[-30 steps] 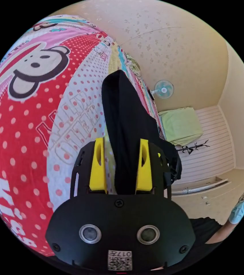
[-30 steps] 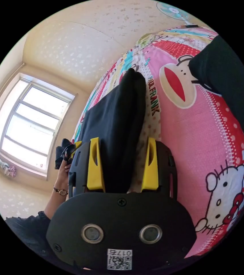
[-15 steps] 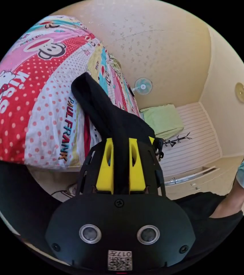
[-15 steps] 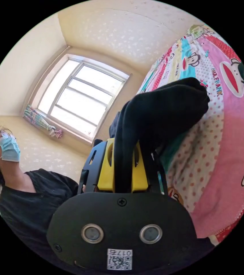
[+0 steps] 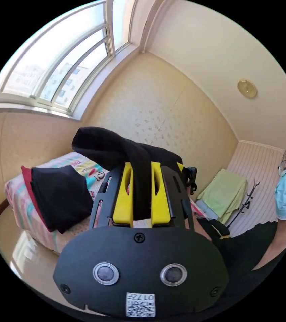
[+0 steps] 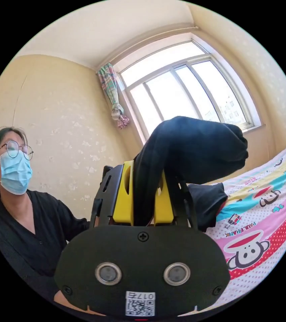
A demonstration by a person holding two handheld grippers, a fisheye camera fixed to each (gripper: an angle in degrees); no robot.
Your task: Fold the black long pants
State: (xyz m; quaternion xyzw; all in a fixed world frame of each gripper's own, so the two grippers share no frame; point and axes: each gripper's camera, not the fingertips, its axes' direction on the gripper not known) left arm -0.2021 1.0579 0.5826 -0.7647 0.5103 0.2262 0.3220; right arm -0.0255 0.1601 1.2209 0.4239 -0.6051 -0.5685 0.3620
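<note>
The bedsheet [image 6: 267,234] carries cartoon monkey heads, and the words "PAUL FRANK" can be read beside one of them in the right gripper view. A small code sticker sits on each gripper's body.

In the left gripper view, the left gripper [image 5: 141,194] is raised above the bed [image 5: 18,201], level with the window [image 5: 55,67]; its yellow jaws are clenched on a band of the black pants [image 5: 116,147], which runs up between them and drapes over to the left. A folded dark garment [image 5: 60,198] lies on the bed's end.

In the right gripper view, the right gripper [image 6: 143,198] is also lifted, its jaws pinching the pants [image 6: 196,151]. The cloth rises from the jaws and bulges to the right in a thick bundle before the window [image 6: 183,87]. A person [image 6: 25,214] in a black top stands behind.
</note>
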